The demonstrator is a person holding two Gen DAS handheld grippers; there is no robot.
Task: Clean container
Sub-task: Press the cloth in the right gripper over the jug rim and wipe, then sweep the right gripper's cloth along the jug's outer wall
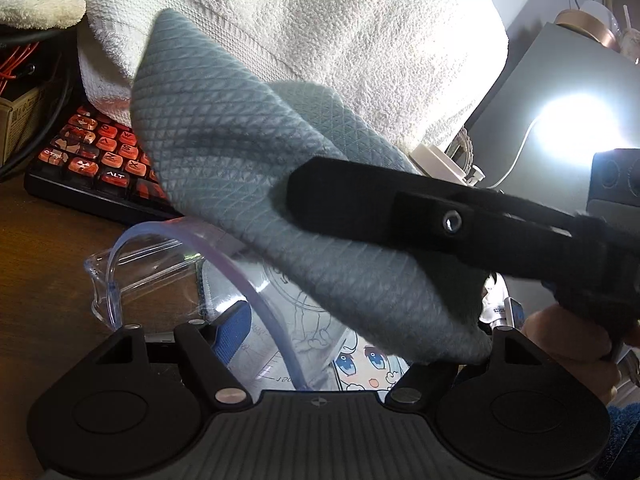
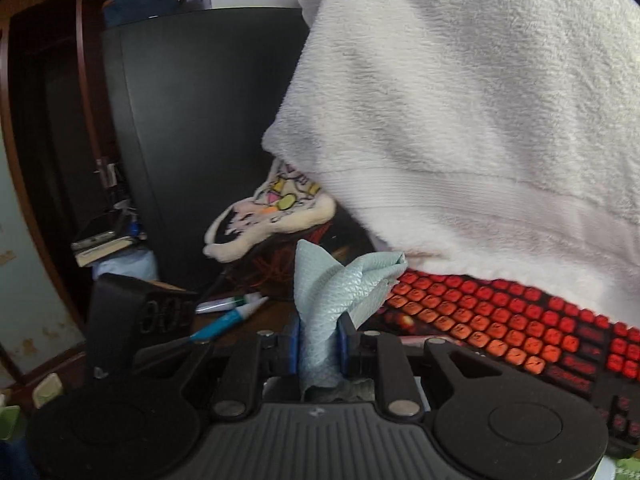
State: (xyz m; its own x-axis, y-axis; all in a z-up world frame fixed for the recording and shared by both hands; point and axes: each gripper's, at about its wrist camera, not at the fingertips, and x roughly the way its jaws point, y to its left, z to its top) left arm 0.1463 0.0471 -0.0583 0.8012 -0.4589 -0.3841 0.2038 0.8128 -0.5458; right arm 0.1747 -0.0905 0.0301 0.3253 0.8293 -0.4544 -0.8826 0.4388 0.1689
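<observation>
While unseen from the right wrist, clear container [image 1: 168, 276] under grey cloth [image 1: 240, 160].

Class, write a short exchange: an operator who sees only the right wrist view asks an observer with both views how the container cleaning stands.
Operator: My right gripper clamps the grey cloth. Where is the container?
Observer: The clear container lies just ahead of the left gripper, spout to the left.
Operator: Is the cloth on it?
Observer: The cloth covers the container's right part; whether it reaches inside is hidden.
</observation>
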